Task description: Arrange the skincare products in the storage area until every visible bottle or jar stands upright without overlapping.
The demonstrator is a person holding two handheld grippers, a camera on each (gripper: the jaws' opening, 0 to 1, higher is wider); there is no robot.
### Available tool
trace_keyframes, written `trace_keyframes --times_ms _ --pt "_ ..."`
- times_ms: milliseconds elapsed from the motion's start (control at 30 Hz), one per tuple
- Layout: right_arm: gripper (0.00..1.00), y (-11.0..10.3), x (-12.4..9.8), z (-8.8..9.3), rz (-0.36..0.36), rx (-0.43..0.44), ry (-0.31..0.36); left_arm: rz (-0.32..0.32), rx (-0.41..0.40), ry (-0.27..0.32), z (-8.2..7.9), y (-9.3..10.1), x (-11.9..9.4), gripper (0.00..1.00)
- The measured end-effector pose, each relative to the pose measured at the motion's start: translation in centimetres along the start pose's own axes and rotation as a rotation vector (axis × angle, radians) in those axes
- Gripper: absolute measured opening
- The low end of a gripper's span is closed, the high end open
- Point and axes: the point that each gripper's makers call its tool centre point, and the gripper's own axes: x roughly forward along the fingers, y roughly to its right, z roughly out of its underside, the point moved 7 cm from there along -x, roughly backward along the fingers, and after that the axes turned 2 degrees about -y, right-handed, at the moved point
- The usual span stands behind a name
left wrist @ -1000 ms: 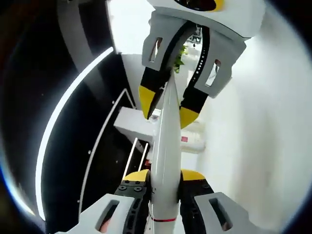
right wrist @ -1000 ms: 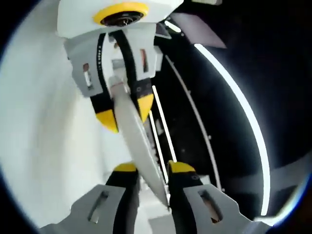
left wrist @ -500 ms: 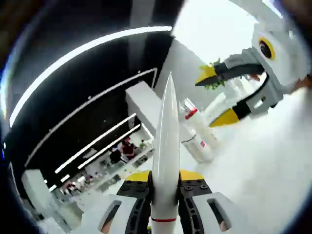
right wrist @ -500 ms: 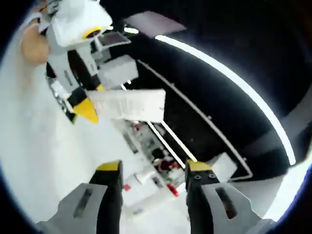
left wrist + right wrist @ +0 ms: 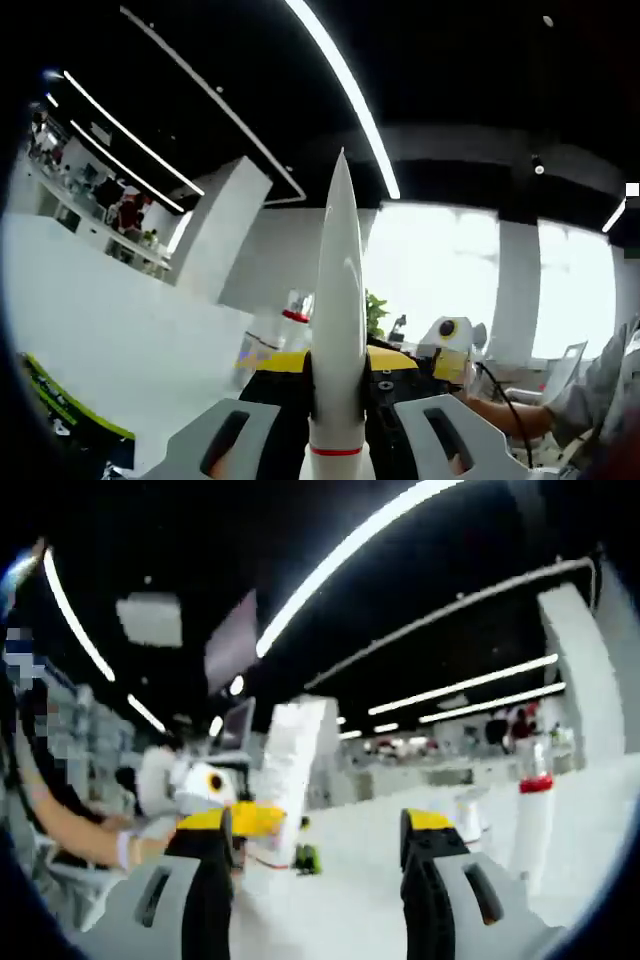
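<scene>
We have the slim white plastic tube (image 5: pixel 338 330) clamped in the left claw (image 5: pixel 338 372), not yet stood upright on the white bench (image 5: pixel 340 880), while the right claw (image 5: pixel 315 830) hangs apart, empty.

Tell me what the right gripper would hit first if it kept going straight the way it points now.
Probably nothing close. The right gripper is open and empty, and between its jaws lies bare white table. The tube sits left of that line, the bottle right. Depth is unclear.

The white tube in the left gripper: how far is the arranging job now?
In hand: the left gripper is shut on the white tube, held up off the surface. The right gripper is open. One red-capped bottle already stands upright. Left: setting the tube down upright.
</scene>
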Motion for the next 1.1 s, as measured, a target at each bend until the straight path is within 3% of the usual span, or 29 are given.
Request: trace_keyframes --times_ms 67,167,267,467,667,800,867,967,1100 --pt "0.65 -0.3 -0.2 -0.2 -0.054 0.077 0.020 0.109 -0.039 -0.024 0.3 0.9 0.6 0.17" --pt "0.63 -0.8 -0.4 -0.7 -0.094 0.116 0.075 0.208 -0.079 -0.085 0.8 1.9 1.0 0.18" --pt "0.64 -1.8 -0.6 -1.1 -0.176 0.208 0.120 0.258 -0.109 -0.142 1.4 2.4 1.4 0.18" --pt "0.52 -3.1 -0.6 -1.2 -0.300 0.353 0.157 0.335 -0.097 -0.171 1.8 3.5 1.7 0.18" --pt "0.43 -3.8 -0.2 -0.3 -0.343 0.340 0.066 0.377 -0.129 -0.242 2.4 4.1 1.8 0.18" --pt "0.28 -4.4 -0.3 0.1 -0.353 0.317 0.019 0.390 -0.121 -0.267 2.8 4.3 1.9 0.19" --pt "0.18 -4.3 -0.5 0.2 -0.332 0.283 0.005 0.409 -0.108 -0.268 2.8 4.5 1.9 0.19" --pt "0.16 -4.4 -0.7 0.3 -0.325 0.257 -0.014 0.402 -0.071 -0.279 3.2 4.8 2.0 0.19" --pt "0.14 -3.7 -0.7 0.3 -0.255 0.209 -0.069 0.377 -0.077 -0.292 3.4 4.8 1.9 0.21"
